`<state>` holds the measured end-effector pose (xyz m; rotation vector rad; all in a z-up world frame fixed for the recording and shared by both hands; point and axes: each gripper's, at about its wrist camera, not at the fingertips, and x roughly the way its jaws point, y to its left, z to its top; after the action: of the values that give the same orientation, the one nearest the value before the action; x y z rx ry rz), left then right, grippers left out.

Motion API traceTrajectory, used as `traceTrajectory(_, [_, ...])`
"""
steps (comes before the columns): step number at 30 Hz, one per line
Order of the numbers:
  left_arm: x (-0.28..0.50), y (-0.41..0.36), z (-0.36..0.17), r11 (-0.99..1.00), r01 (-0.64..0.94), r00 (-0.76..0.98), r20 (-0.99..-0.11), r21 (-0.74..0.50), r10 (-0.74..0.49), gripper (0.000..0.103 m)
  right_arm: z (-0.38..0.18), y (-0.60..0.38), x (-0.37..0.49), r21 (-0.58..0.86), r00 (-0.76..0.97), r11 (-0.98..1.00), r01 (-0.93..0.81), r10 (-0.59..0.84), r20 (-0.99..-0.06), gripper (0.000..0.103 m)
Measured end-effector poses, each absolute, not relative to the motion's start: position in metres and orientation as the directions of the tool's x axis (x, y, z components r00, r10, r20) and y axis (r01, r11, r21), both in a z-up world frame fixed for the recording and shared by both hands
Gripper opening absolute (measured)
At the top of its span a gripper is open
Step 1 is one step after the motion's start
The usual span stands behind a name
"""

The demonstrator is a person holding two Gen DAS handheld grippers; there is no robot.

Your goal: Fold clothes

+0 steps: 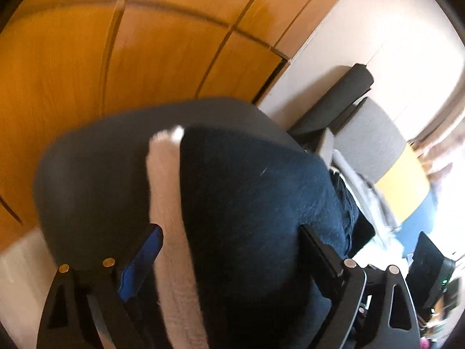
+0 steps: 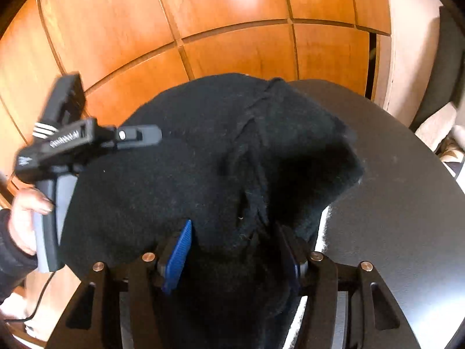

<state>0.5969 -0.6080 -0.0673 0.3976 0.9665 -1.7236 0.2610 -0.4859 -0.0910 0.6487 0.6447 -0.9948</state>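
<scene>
Garment: the dark blue fleece garment (image 1: 255, 192) lay bunched over the round dark table (image 1: 87, 174), its pale lining (image 1: 165, 203) turned up along one edge so I could see which side faced out
Left gripper: my left gripper (image 1: 229, 250) stood wide, its fingers straddling the lining edge with cloth between them; I judged it had no pinch on the cloth
Right gripper: my right gripper (image 2: 235, 250) had its blue pads (image 2: 177, 258) drawn in on a ridge of the cloth, which rose in creases from there; I judged that a hold
Left hand: in the right wrist view my left hand (image 2: 26, 221) held its gripper's handle beside the table edge
Fold stage: the heap fitted either a garment being spread or one mid-fold; I could not tell which
Risk: thick fleece could slip from a shallow pinch
</scene>
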Motion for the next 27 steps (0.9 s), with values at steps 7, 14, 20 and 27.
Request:
traceTrajectory(7, [0.606, -0.562, -0.004, -0.072, 0.965, -0.209, -0.579, -0.251, -0.788, 0.092, -0.071, -0.46, 0.25, 0.221, 0.407, 0.363, 0.905, -0.591, -0.697, 0.06])
traceTrajectory(14, [0.566, -0.473, 0.043, 0.004, 0.998, -0.03, -0.557, -0.059, -0.83, 0.092, -0.008, -0.4, 0.262, 0.221, 0.379, 0.308, 0.925, -0.731, -0.567, 0.095])
traceTrajectory(20, [0.546, -0.41, 0.055, 0.011, 1.0, -0.003, -0.544, -0.022, -0.839, 0.092, 0.008, -0.381, 0.326, 0.191, 0.25, 0.168, 0.967, -0.764, -0.594, 0.103])
traceTrajectory(27, [0.515, -0.365, 0.067, -0.16, 0.987, -0.114, -0.598, 0.024, -0.793, 0.052, 0.008, -0.336, 0.317, 0.106, 0.075, 0.008, 0.994, -0.762, -0.644, 0.103])
